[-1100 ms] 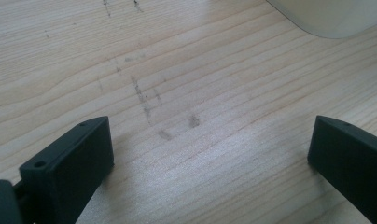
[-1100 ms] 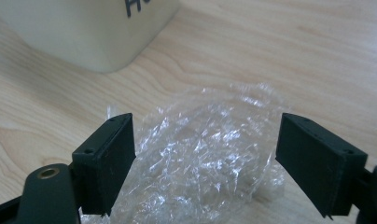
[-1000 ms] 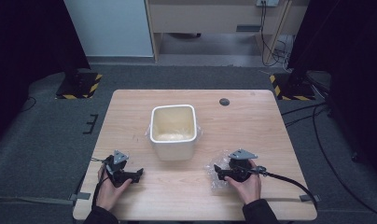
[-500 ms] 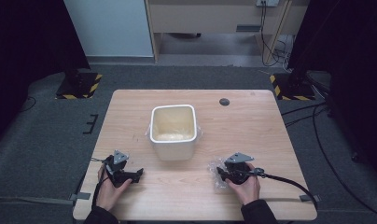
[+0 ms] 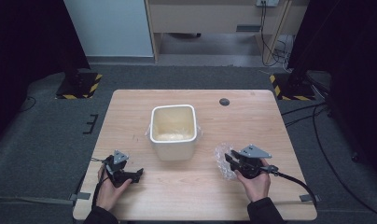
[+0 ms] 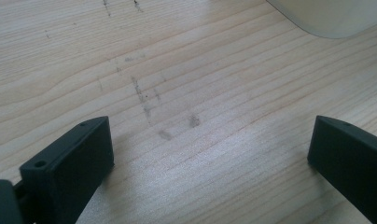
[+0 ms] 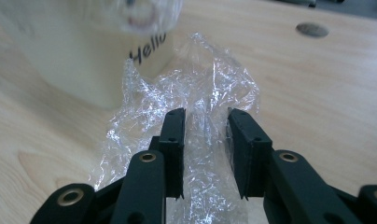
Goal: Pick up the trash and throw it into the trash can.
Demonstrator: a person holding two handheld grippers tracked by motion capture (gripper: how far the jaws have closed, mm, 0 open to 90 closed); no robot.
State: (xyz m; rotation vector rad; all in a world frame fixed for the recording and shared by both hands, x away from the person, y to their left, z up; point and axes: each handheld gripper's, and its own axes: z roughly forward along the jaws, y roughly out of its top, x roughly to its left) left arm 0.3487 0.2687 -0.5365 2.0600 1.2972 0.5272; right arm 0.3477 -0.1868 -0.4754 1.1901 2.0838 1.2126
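On the right side of the table (image 5: 130,116), the right gripper (image 5: 229,161) has just squeezed its jaws onto the crinkly clear plastic wrap (image 7: 196,107) and now pinches it. It sits a bit higher than before. This wrap bunches just beside the white tub (image 5: 173,148).

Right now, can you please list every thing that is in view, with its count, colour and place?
Table: one, light wood, centre.
Bin: one, cream white, open top, middle of table.
Plastic wrap: one crumpled clear piece, right of the bin, between the right gripper's jaws.
Round cap: one, dark, far table edge.
Left gripper: one, black, near left, open over bare wood.
Right gripper: one, black, near right, closed on the wrap.
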